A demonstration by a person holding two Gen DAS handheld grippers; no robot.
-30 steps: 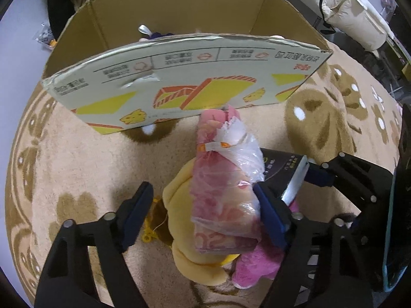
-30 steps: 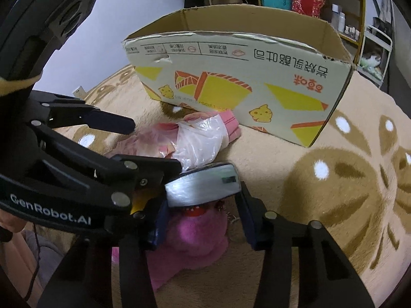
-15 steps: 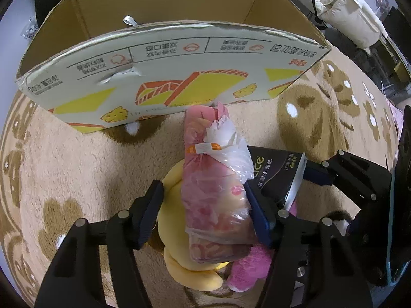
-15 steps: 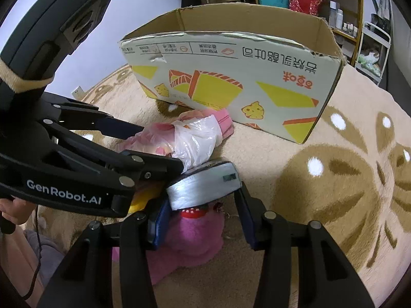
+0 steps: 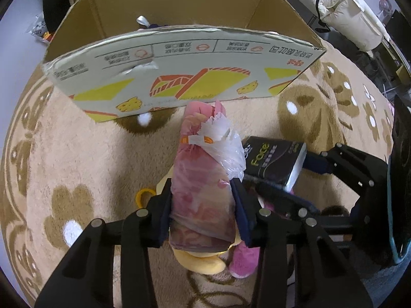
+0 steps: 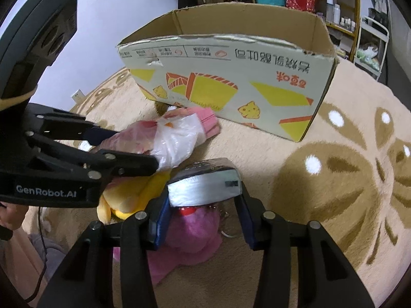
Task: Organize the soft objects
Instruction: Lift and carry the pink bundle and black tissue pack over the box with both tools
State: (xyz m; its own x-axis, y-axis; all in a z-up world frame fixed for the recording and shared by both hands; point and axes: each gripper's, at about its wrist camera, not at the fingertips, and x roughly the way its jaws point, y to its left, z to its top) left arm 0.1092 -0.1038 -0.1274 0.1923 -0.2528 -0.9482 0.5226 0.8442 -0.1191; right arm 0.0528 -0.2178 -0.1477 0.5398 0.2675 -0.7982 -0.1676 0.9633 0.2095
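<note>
Closing on bagged pink bundle [image 5: 203, 192], left hand-held gripper [image 5: 203, 210] now clamps it; right hand-held gripper [image 6: 203, 205] grips tissue pack [image 6: 205, 184]; both ready for box [image 5: 179, 64].

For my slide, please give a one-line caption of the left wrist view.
Left tongs have just closed on a pink bagged bundle before the cardboard box.

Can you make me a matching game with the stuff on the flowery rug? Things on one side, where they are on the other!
Things:
1. pink bagged bundle
2. dark tissue pack
3. cardboard box
4. yellow plush toy

Places:
A. standing open on the rug behind the pile
B. between the left gripper's pads
C. between the right gripper's pads
D. lying under the pink bundle

Pairs: 1-B, 2-C, 3-A, 4-D
</note>
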